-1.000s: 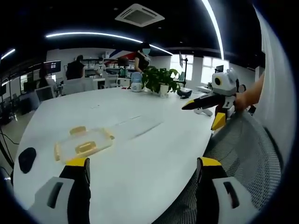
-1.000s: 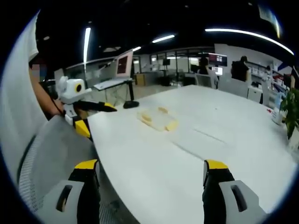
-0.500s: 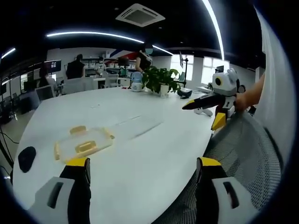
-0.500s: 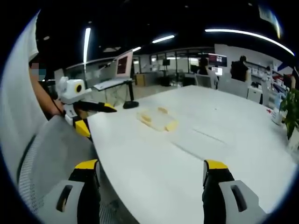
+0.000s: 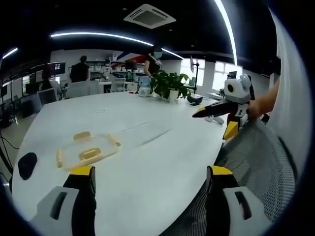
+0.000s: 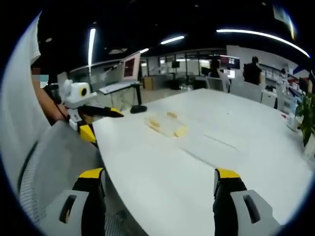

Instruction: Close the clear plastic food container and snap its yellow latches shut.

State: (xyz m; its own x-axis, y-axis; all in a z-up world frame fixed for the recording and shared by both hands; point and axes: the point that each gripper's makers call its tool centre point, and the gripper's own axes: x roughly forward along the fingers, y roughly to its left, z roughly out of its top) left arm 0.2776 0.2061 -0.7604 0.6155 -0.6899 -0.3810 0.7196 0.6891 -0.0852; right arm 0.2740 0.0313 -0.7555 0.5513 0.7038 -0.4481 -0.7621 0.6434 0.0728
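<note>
I'm standing at the near edge of the big white table (image 5: 162,147), a mesh chair back (image 5: 256,162) beside me, and the clear plastic food container (image 5: 88,151) lies flat on the tabletop, well out from both my grippers. My left gripper (image 5: 150,178) has its jaws spread wide with nothing between them; the container sits just above its left jaw in the left gripper view. My right gripper (image 6: 160,179) is likewise wide apart and empty, with the container (image 6: 166,125) well ahead across the table. It looks thin and light, so I expect it to skid on this smooth top if pushed from one side. The yellow latches (image 5: 82,136) are small stiff tabs on the rim; I'd steady the body with one gripper and press each latch down with the other
</note>
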